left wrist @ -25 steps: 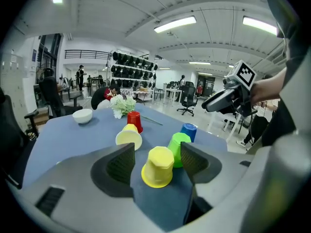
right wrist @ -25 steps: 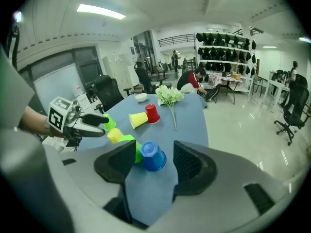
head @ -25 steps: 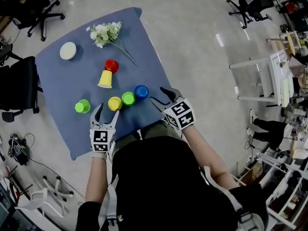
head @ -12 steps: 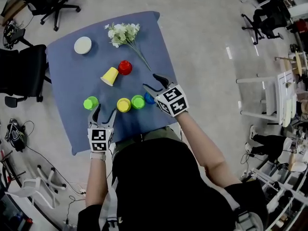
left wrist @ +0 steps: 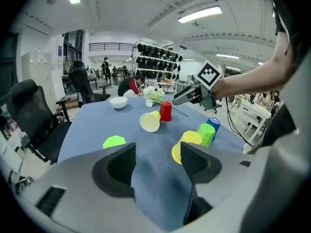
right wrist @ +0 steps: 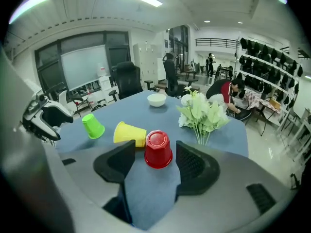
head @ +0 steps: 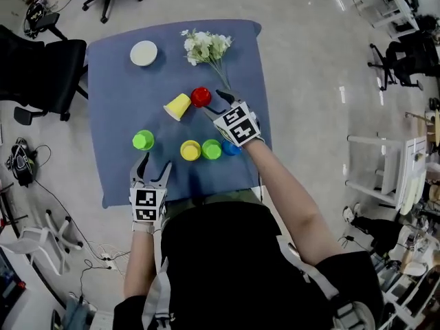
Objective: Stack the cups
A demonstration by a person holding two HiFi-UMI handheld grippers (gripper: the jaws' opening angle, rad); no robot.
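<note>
Red cup [right wrist: 158,149], inverted, just ahead of right gripper [head: 214,102]; jaws spread, nothing gripped. Tipped yellow cup [right wrist: 129,133] to its left. Left gripper [left wrist: 158,159] likewise spread and empty. Stacking apparently not begun.

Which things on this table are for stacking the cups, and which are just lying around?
For the job: red cup, tipped yellow cup, lime cup, front yellow cup, green cup, blue cup.
Lying about: white bowl, flowers.
</note>
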